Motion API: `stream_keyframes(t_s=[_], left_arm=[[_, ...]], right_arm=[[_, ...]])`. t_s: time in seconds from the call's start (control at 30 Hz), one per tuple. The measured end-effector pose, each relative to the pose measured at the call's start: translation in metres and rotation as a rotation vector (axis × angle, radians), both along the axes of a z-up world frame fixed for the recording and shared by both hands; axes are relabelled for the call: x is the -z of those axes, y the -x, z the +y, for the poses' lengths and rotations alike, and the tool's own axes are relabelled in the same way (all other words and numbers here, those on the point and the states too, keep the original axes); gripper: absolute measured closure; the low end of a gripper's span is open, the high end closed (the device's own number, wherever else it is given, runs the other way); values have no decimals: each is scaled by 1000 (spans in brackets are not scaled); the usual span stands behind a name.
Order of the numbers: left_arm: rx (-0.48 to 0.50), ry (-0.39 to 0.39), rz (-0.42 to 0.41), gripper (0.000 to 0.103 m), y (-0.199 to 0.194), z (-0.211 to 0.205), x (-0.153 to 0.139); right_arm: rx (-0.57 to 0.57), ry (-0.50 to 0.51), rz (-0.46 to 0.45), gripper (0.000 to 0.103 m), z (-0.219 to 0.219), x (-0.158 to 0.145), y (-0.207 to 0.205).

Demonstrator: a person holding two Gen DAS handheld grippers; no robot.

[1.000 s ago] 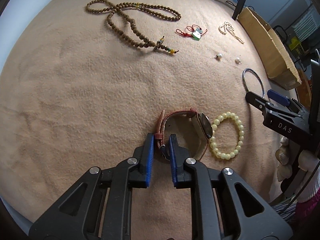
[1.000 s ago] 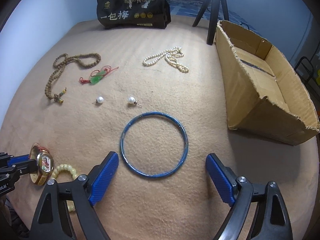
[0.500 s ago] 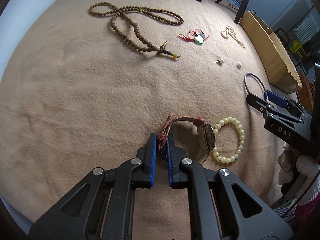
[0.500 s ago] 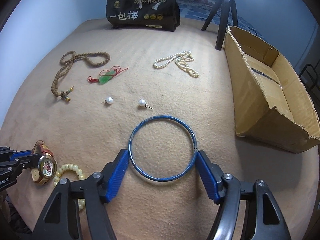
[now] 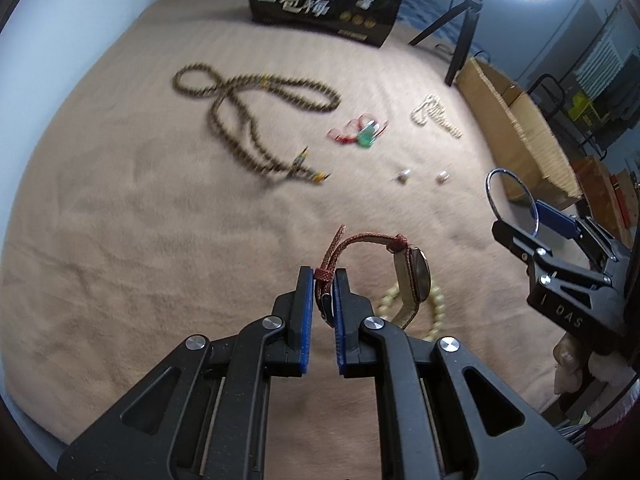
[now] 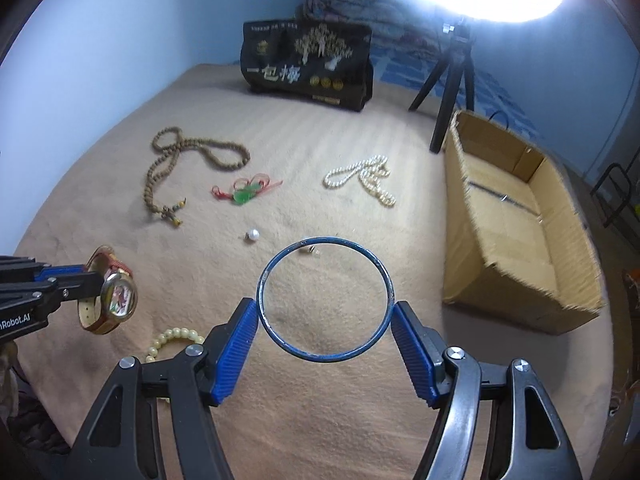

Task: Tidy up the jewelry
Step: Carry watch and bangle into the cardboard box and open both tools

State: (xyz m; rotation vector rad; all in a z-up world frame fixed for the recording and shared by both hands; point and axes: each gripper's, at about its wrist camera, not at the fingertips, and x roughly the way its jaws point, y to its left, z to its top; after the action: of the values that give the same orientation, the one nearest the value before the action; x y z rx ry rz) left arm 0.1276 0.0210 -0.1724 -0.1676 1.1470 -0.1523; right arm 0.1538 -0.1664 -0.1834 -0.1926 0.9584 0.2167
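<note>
Two grips, left fingers (image 5: 323, 280) pinching watch (image 5: 414, 278) strap, right fingers (image 6: 394, 322) clamping blue bangle (image 6: 325, 300), one earring (image 6: 310, 249) half hidden.

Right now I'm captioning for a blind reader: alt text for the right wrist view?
The right gripper clamps a blue bangle above a tan blanket. At left, the left gripper holds a watch; necklaces, a pearl and a cardboard box lie beyond.
</note>
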Motion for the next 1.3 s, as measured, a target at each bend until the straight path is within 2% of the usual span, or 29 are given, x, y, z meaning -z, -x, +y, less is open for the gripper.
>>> stream_keyframes(t_s=[0.27,0.7,1.0,1.3], left_arm=[[44,31,-62,96,-16,-33,-30],[159,59,-143,96,-65,-122,-61],[223,69,-132,96,-103,-188,-47],[253,88,-136,96,-126,-228,-38]], right_arm=[[50,-15,-53,33,-31,-33,-2],[200,-18,-124,33,-119,-67,-39],[284,-67,-115,32,-172,-63,-71],[331,-94,-102,32,-203,-50,-99]])
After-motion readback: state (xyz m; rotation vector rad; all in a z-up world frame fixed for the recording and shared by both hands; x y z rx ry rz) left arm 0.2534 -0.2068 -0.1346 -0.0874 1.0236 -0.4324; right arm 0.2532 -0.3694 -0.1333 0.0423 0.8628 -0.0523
